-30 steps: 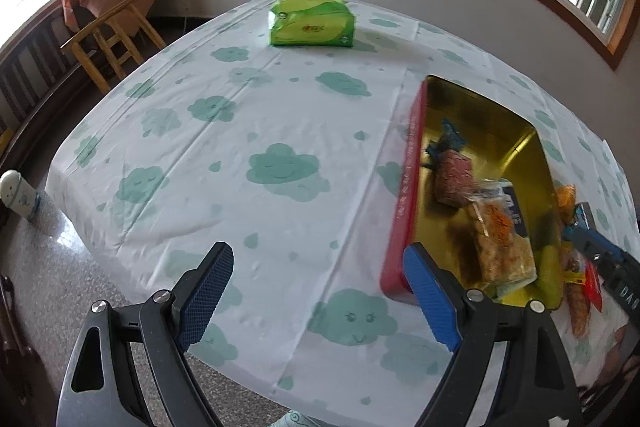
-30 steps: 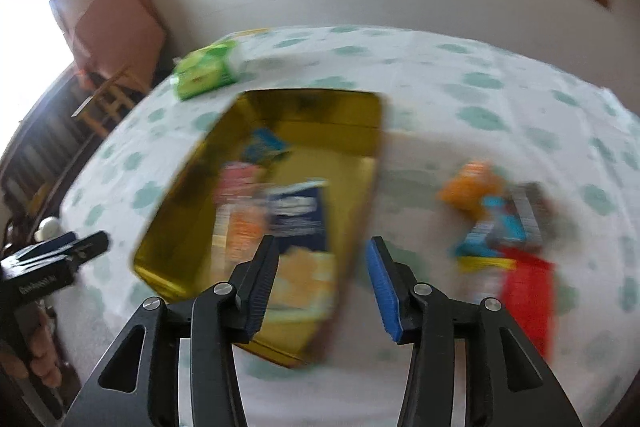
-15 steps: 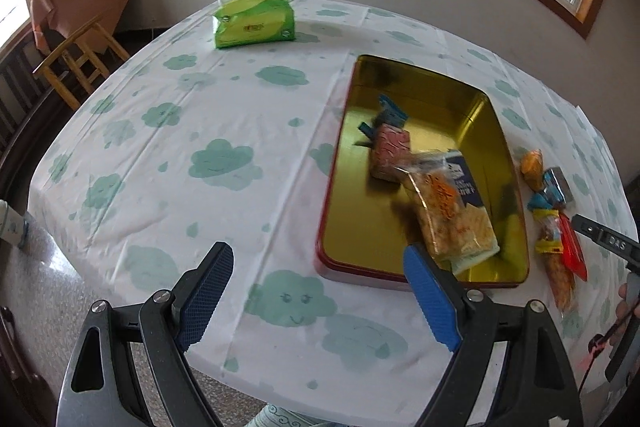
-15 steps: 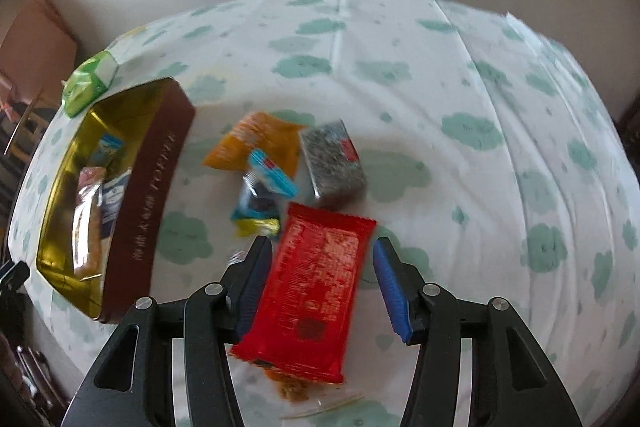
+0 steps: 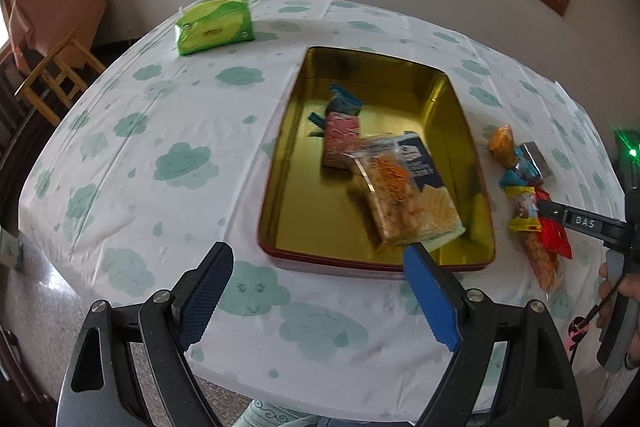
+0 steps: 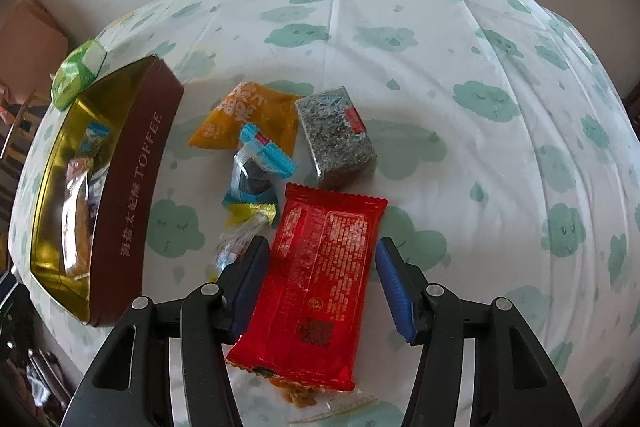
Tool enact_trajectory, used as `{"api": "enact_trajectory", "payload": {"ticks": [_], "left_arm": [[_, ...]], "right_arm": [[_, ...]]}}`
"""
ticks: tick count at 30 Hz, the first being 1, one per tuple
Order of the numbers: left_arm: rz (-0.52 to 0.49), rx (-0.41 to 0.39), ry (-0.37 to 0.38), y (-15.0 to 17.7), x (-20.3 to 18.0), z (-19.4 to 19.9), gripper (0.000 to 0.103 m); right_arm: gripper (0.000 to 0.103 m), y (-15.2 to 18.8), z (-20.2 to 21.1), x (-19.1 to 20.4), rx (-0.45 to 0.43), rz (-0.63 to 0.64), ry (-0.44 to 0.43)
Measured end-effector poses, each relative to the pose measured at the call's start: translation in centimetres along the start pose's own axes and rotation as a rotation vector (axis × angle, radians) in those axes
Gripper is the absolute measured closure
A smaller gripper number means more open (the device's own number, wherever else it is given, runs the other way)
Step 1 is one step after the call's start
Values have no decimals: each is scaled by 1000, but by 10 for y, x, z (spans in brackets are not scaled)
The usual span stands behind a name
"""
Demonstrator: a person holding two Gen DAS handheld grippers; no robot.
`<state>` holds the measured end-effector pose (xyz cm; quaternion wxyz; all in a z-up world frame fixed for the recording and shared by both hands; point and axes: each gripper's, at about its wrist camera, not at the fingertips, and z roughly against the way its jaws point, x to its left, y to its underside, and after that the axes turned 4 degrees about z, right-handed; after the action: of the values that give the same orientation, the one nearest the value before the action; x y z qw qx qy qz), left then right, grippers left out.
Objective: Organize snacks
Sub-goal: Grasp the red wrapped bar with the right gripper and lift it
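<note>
Task partly done, by the look of it. Toffee tin (image 5: 468, 147) is sitting on the surface (image 5: 160, 131), already holding several packets: a pink one (image 5: 341, 139), a clear crisp bag (image 5: 404, 199), others beneath. Loose pile is waiting just beside the tin: red packet (image 6: 320, 275), orange pouch (image 6: 244, 115), grey block (image 6: 338, 139), small blue sweets (image 6: 260, 163). Right gripper (image 6: 322, 285) is straddling the red packet, jaws apart, not yet pinching. Left gripper (image 5: 316, 295) is hovering wide open, empty, near the tin's front rim.
</note>
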<state>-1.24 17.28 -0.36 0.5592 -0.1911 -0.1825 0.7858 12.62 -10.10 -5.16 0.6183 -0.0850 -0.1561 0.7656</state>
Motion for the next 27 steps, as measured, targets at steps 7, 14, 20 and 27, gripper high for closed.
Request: {"api": "enact_trajectory", "payload": {"ticks": [7,14,20,27], "left_arm": [[-36,11,8,3,-16,-1,18],[-66,14,16,3,-32,2,18],[-95,32,45,8,-57,5,18],[-139,82,114,18,-110,1,18]], "right_arm": [[47,5,2,-6,8,53,3],[55,6,0,-16,-24,86,-47],[57,14,1,-32,-72,123,-14],[57,37,7,-72,-172,134,40]]}}
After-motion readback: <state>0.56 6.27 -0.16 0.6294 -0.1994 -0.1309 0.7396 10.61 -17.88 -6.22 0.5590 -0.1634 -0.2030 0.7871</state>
